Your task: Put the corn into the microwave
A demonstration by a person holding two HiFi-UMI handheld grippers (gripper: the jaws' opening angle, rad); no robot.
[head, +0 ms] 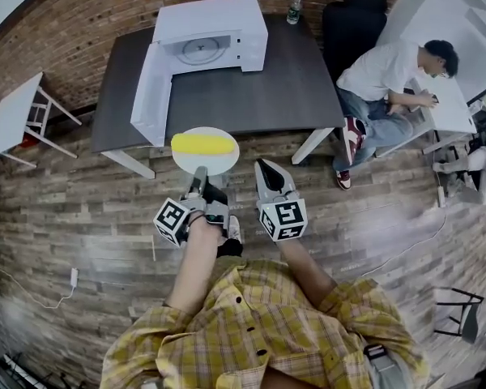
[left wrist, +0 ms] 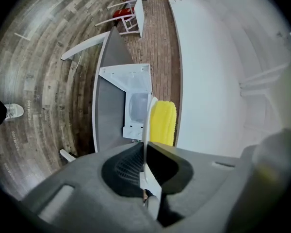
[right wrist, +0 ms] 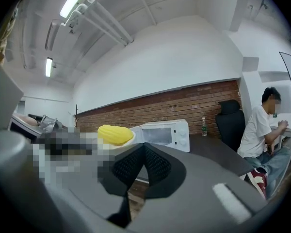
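A yellow corn cob (head: 202,143) lies on a white plate (head: 193,165). My left gripper (head: 200,173) is shut on the plate's near rim and holds it level, short of the dark table (head: 259,96). In the left gripper view the plate's edge (left wrist: 146,125) runs between the jaws with the corn (left wrist: 163,123) beyond. The white microwave (head: 215,37) stands at the table's back with its door (head: 150,96) swung open to the left. My right gripper (head: 265,167) is shut and empty beside the plate, with the corn (right wrist: 115,134) at its left and the microwave (right wrist: 167,132) ahead.
A person sits at a white desk (head: 449,96) at the right, next to a black chair (head: 352,23). Two bottles (head: 294,8) stand behind the microwave. A small white table (head: 16,112) with a red stool is at the left. A cable (head: 65,286) lies on the wooden floor.
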